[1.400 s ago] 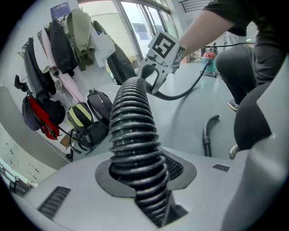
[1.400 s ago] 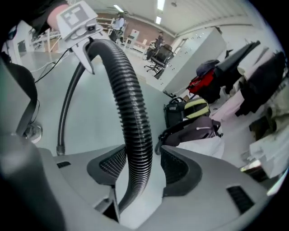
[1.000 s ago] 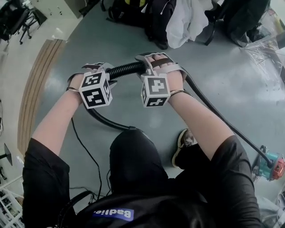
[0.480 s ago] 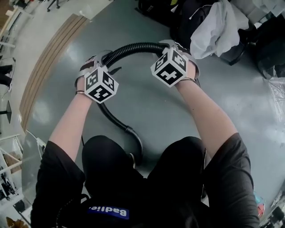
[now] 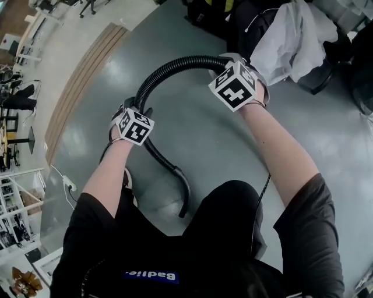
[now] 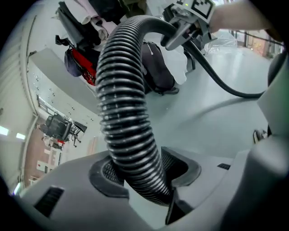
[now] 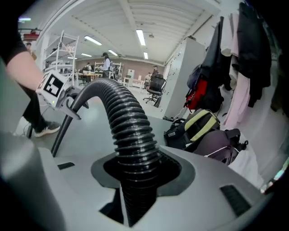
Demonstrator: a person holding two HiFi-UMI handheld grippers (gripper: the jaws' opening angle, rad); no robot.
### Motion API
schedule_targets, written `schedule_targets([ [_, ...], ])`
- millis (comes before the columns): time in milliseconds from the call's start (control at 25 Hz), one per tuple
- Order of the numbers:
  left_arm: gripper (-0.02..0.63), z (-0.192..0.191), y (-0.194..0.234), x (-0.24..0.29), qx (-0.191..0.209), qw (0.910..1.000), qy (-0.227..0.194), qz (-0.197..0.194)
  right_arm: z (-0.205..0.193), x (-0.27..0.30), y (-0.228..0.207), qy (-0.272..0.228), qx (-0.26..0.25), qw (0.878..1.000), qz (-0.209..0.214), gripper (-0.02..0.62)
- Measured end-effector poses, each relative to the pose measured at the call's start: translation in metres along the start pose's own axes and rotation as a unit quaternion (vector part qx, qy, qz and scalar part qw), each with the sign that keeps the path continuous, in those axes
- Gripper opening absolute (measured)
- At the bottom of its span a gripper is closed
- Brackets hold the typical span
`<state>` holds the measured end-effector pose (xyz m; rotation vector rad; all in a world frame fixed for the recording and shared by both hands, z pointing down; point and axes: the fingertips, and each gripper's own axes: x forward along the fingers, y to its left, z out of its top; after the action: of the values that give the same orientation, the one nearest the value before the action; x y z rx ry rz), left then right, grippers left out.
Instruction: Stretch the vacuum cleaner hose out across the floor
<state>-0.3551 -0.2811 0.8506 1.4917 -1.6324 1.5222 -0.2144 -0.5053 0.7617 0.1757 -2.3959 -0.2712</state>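
Note:
A black ribbed vacuum hose (image 5: 169,65) arcs through the air between my two grippers. The left gripper (image 5: 135,110) grasps it at the lower left, jaws closing, pads against the ribs (image 6: 122,99). Below that gripper the hose runs down to a rigid black cuff (image 5: 182,189) on the floor by my legs. The right gripper (image 5: 224,61) sits at the arc's upper right, jaws opening. The hose (image 7: 128,122) passes between its pads with dark gaps on both sides. Each gripper view shows the other gripper at the far end of the arc: the right gripper (image 6: 189,18) and the left gripper (image 7: 58,92).
Black bags (image 5: 210,11) and a white garment (image 5: 285,41) are heaped at the far edge of the grey floor. A wooden strip (image 5: 87,81) curves along the left. A thin cable (image 5: 267,189) and a socket block (image 5: 69,185) lie near my legs.
The grippers have moved apart along the hose. The left one has dropped toward the lower left, and the free arc between them has grown longer.

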Motion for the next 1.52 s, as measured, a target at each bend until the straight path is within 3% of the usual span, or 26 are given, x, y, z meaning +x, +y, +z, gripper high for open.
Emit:
schedule_targets([
  [160,0.222,-0.016,0.030,0.026,0.056,0.9983,0.006,-0.018,-0.022,0.032,0.015,0.038,-0.060,0.997,-0.008,0.154],
  [360,0.219,-0.046,0.070,0.034,0.139,0.9900,0.007,-0.020,-0.022,0.055,0.056,0.098,-0.149,0.983,-0.039,0.244],
  [560,0.218,-0.070,0.102,0.036,0.204,0.9778,0.007,-0.047,0.038,0.060,0.085,0.098,-0.247,0.958,-0.104,0.257],
  [720,0.213,-0.082,0.111,0.038,0.253,0.9632,0.005,-0.091,0.105,0.104,0.160,0.081,-0.348,0.931,-0.075,0.256],
  [840,0.215,-0.091,0.116,0.029,0.301,0.9455,-0.005,-0.123,0.138,0.150,0.213,0.094,-0.384,0.916,-0.064,0.256],
  [960,0.222,-0.098,0.117,0.018,0.349,0.9234,-0.029,-0.157,0.162,0.183,0.235,0.109,-0.386,0.912,-0.087,0.257],
  [1080,0.229,-0.095,0.119,0.014,0.347,0.9163,-0.076,-0.184,0.174,0.205,0.243,0.122,-0.356,0.922,-0.095,0.250],
  [1160,0.229,-0.088,0.123,0.019,0.321,0.9198,-0.116,-0.193,0.176,0.210,0.234,0.142,-0.315,0.933,-0.103,0.156],
  [1320,0.252,-0.069,0.167,0.025,0.239,0.9387,-0.206,-0.139,0.193,0.233,0.210,0.188,-0.250,0.943,-0.110,0.163],
  [1400,0.258,-0.075,0.192,0.029,0.215,0.9442,-0.221,-0.115,0.201,0.242,0.196,0.216,-0.199,0.949,-0.116,0.172],
  [1520,0.276,-0.104,0.223,0.042,0.165,0.9550,-0.218,-0.115,0.202,0.237,0.172,0.256,-0.107,0.952,-0.132,0.173],
])
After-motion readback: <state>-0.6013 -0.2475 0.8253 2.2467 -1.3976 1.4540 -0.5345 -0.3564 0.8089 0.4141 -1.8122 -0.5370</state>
